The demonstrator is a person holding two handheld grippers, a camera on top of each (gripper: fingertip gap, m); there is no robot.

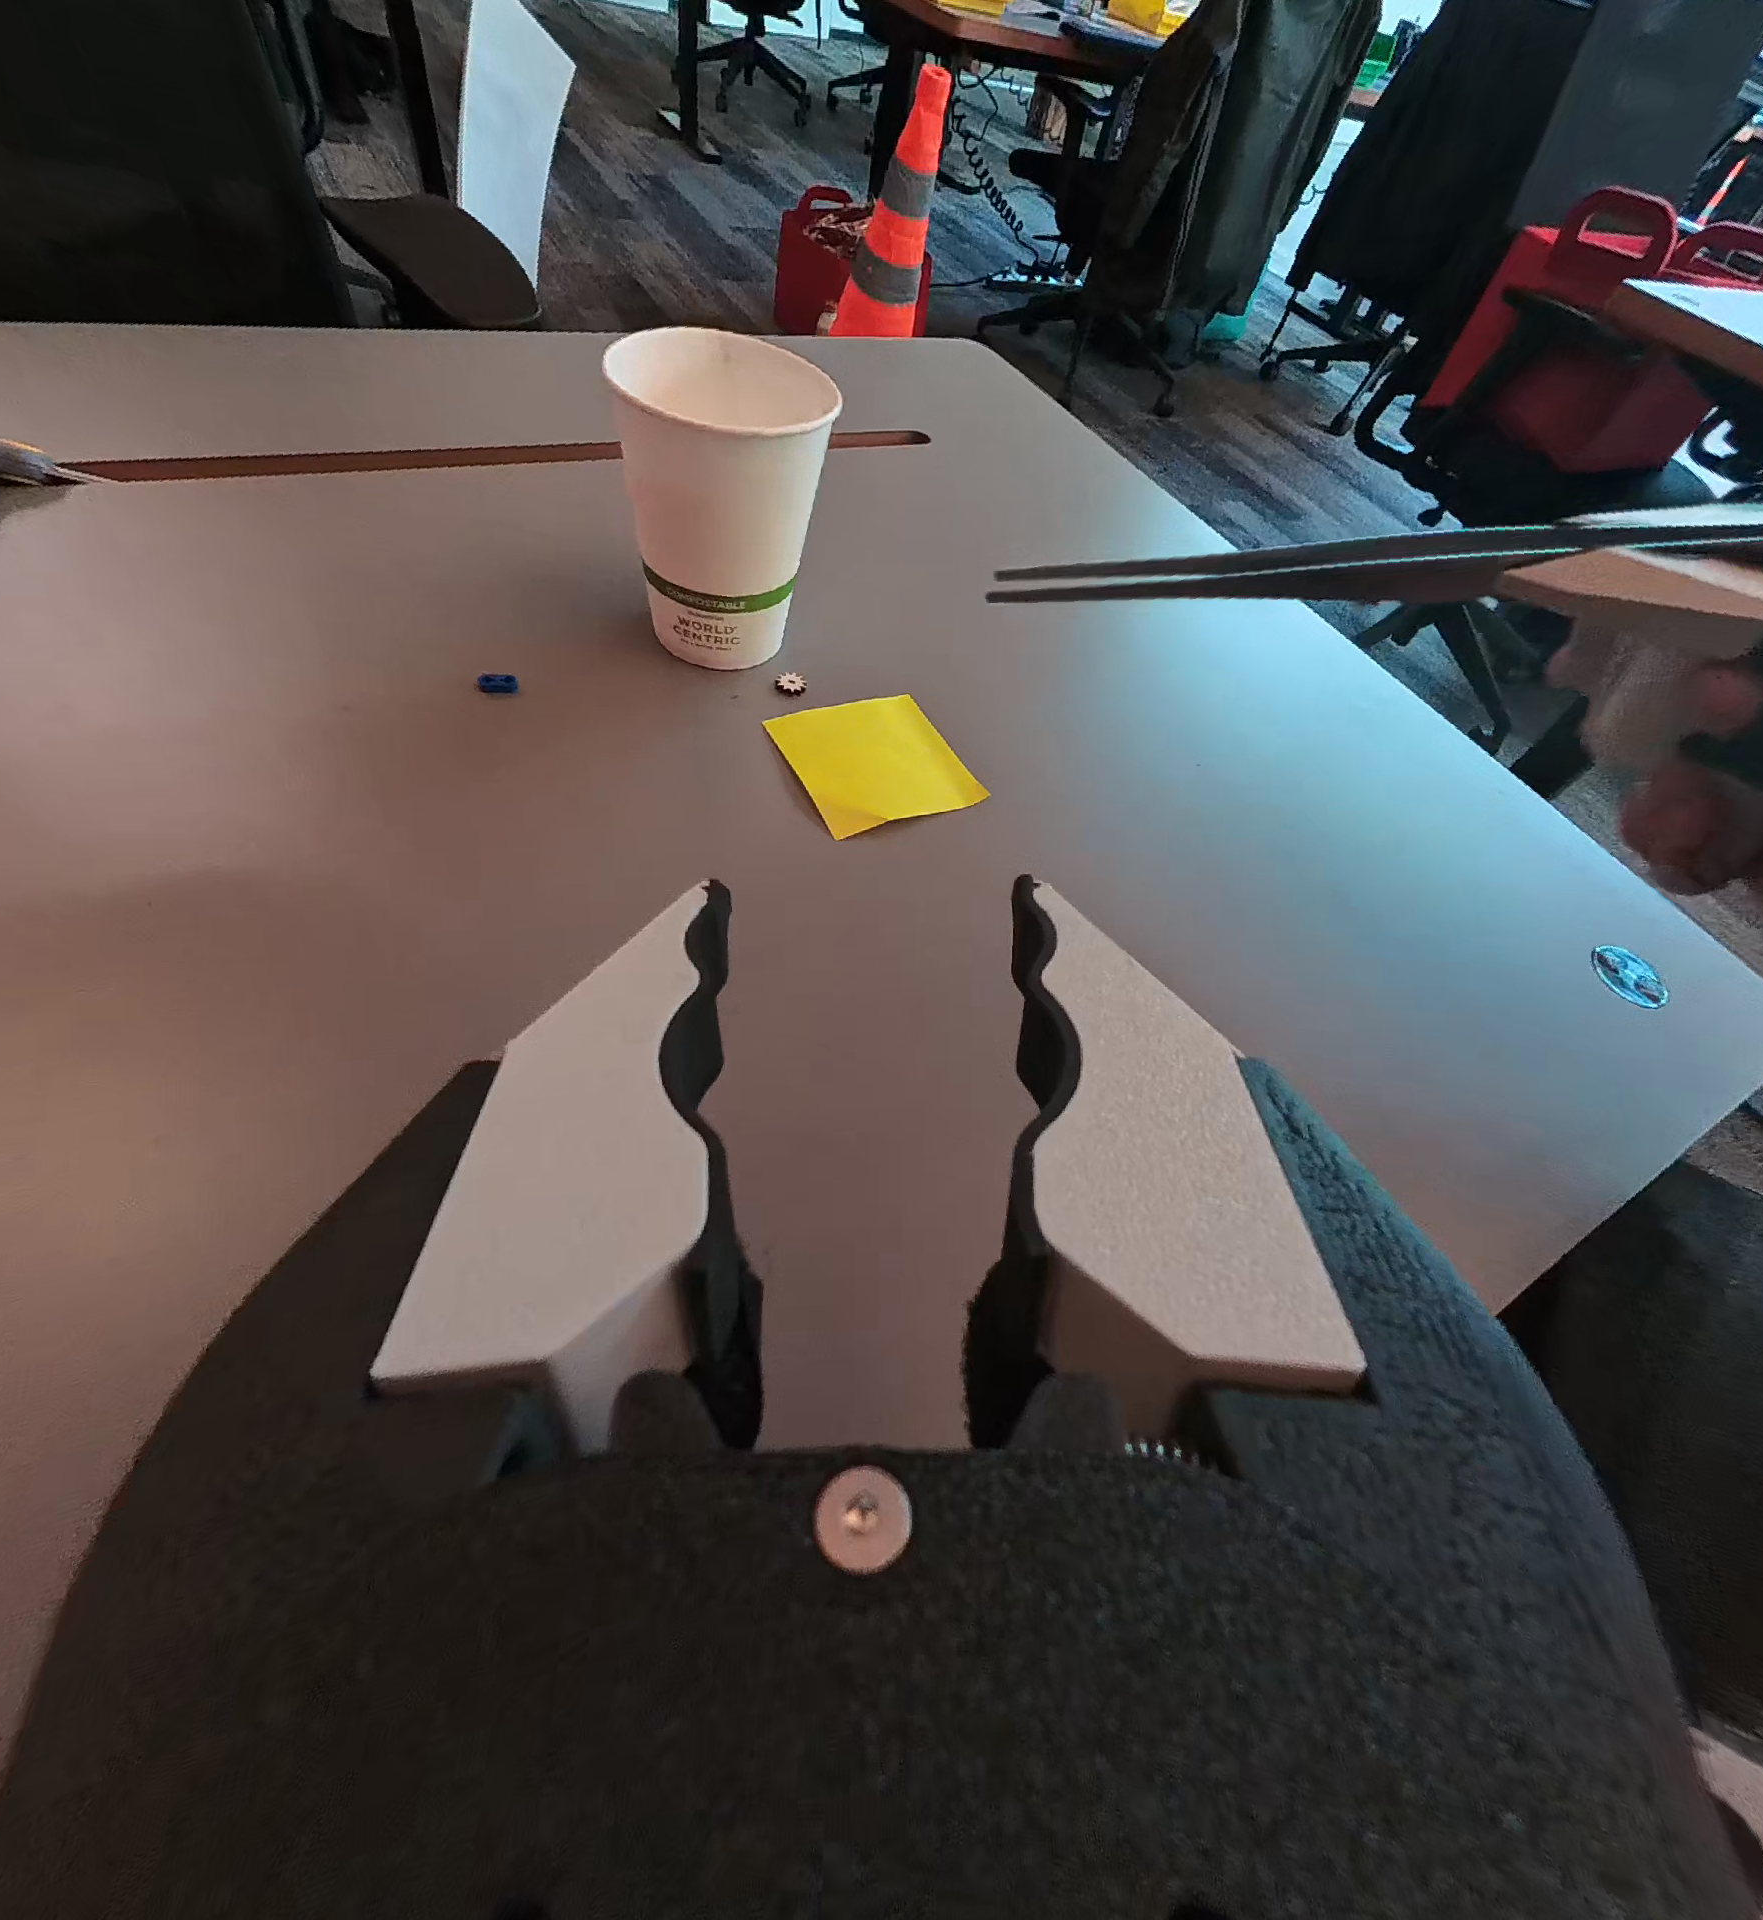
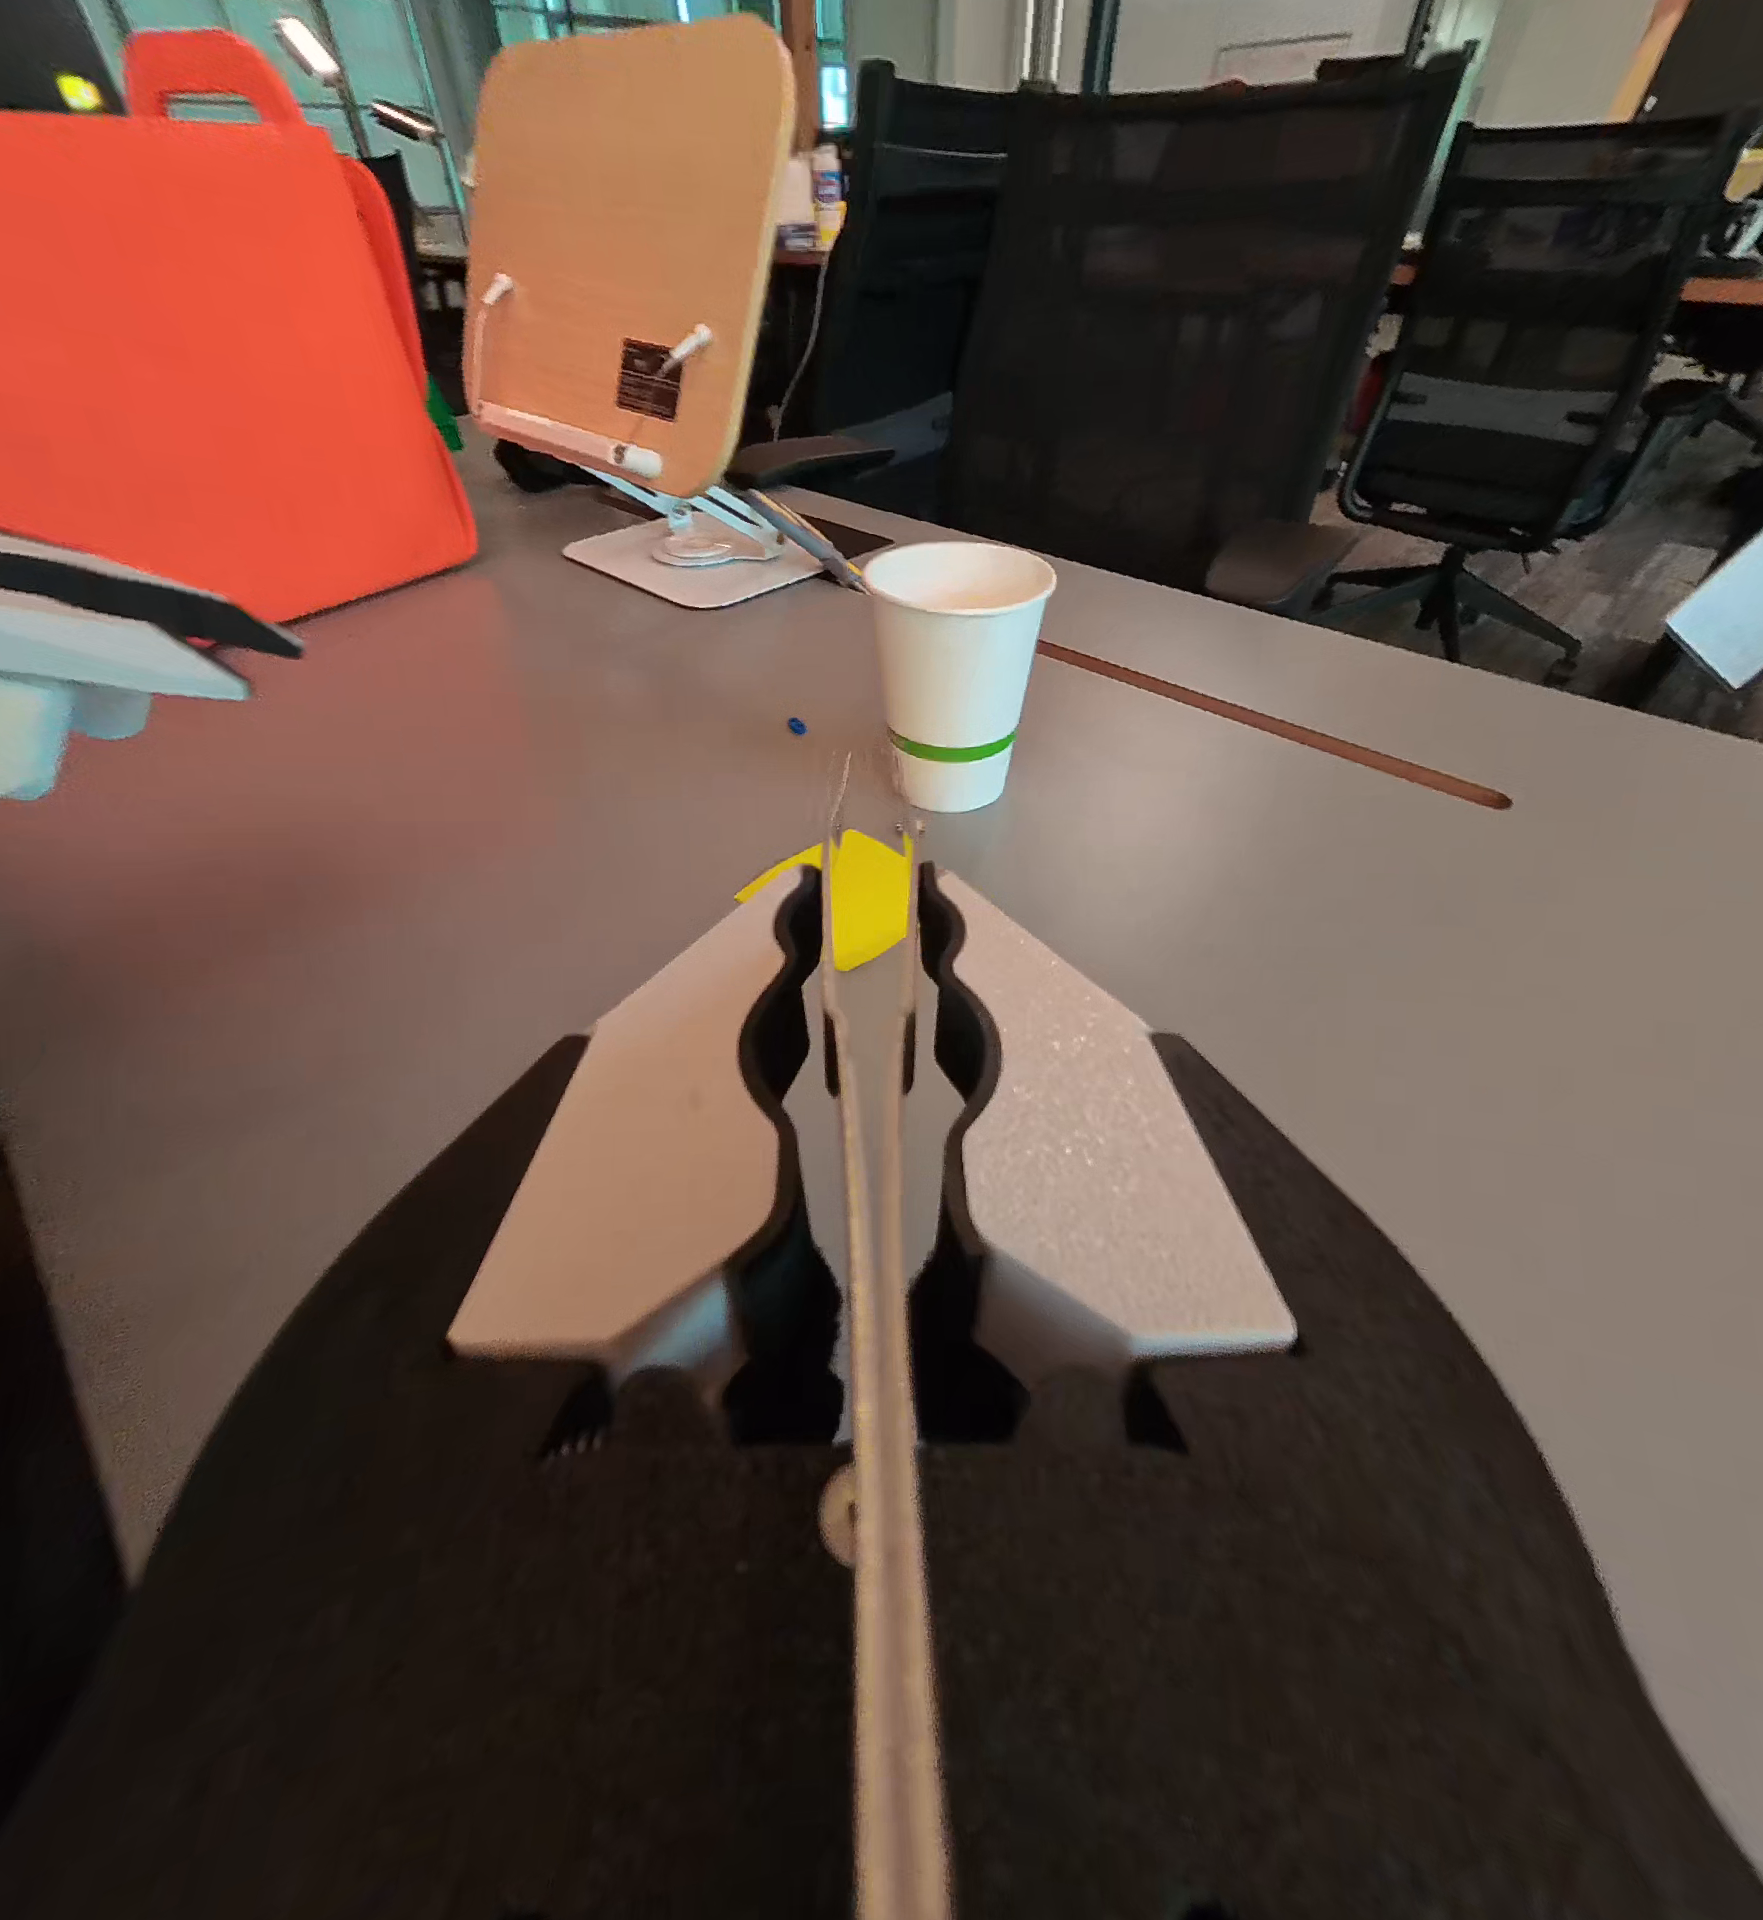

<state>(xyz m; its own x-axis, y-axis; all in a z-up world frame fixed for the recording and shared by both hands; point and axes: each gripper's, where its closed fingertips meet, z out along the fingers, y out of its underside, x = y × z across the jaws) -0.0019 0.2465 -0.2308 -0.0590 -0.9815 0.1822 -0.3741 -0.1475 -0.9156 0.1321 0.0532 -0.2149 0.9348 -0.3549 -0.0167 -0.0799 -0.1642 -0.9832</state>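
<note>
My left gripper (image 1: 866,888) is open and empty, held low over the grey table (image 1: 233,779). Ahead of it lie a yellow sticky note (image 1: 875,764), a small dark gear (image 1: 790,683), a small blue piece (image 1: 496,683) and an upright white paper cup (image 1: 721,488). My right gripper (image 2: 866,883) is shut on long metal tweezers (image 2: 882,1351). The tweezers point over the sticky note (image 2: 866,904) toward the base of the cup (image 2: 960,665). In the left wrist view the tweezers (image 1: 1272,577) come in from the right, above the table.
An orange bag (image 2: 160,343) and a wooden book stand (image 2: 628,260) stand at the table's far side. A long slot (image 1: 441,457) runs across the table behind the cup. Office chairs (image 2: 1168,312) and a traffic cone (image 1: 898,208) stand beyond the table. From either gripper's tips it is about 20 cm to the yellow sticky note (image 1: 875,764). The cup (image 2: 960,665) is about equally far from each gripper, around 25 cm. The left camera catches it too, in the left wrist view (image 1: 798,483).
</note>
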